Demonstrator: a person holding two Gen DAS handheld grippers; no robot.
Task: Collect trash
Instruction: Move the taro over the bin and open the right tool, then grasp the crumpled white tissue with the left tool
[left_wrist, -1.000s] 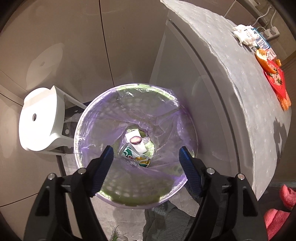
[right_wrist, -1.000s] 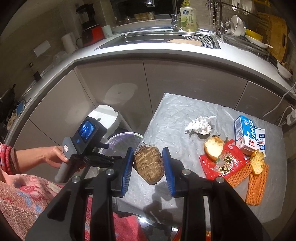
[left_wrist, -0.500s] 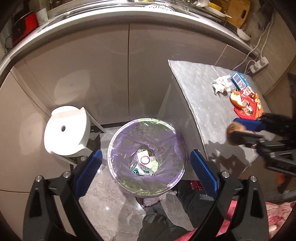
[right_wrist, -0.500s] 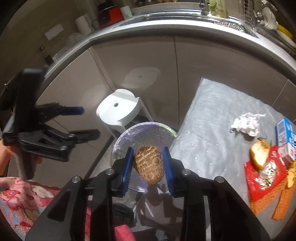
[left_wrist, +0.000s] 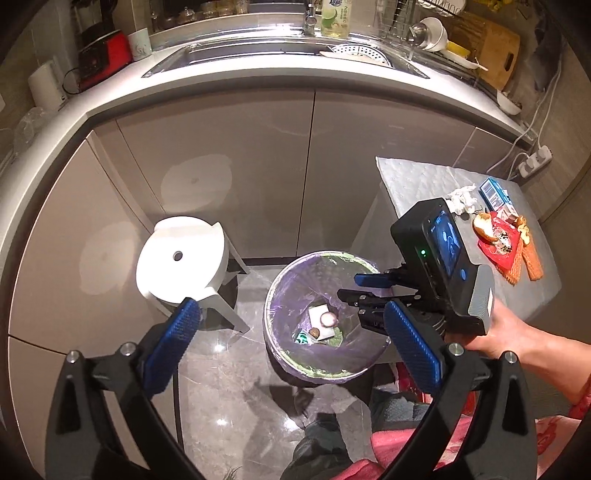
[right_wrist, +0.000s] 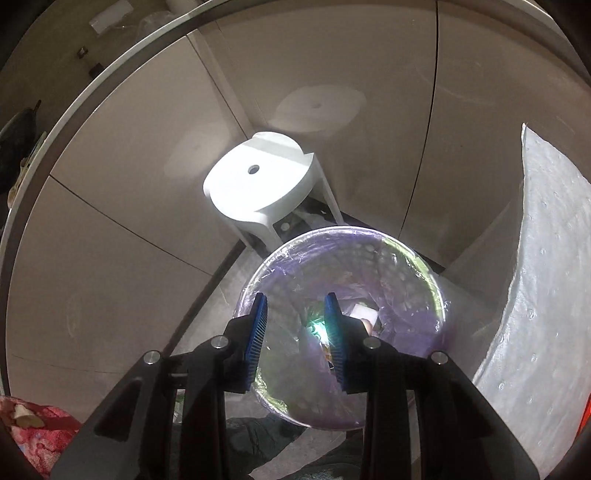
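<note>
My left gripper (left_wrist: 290, 308) tilts steeply down. Its jaws have just opened wide, with nothing between them, and the lined bin (left_wrist: 273, 295) sits at five o'clock. My right hand (left_wrist: 506, 328), at four o'clock, angles the right gripper (right_wrist: 296, 298) down over the bin, jaws narrowly apart and empty. Trash (left_wrist: 323, 319) lies at the bin's bottom.

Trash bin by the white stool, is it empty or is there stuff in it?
Not empty. The trash bin holds a white packet and a brown lump, among others, at its bottom.
</note>
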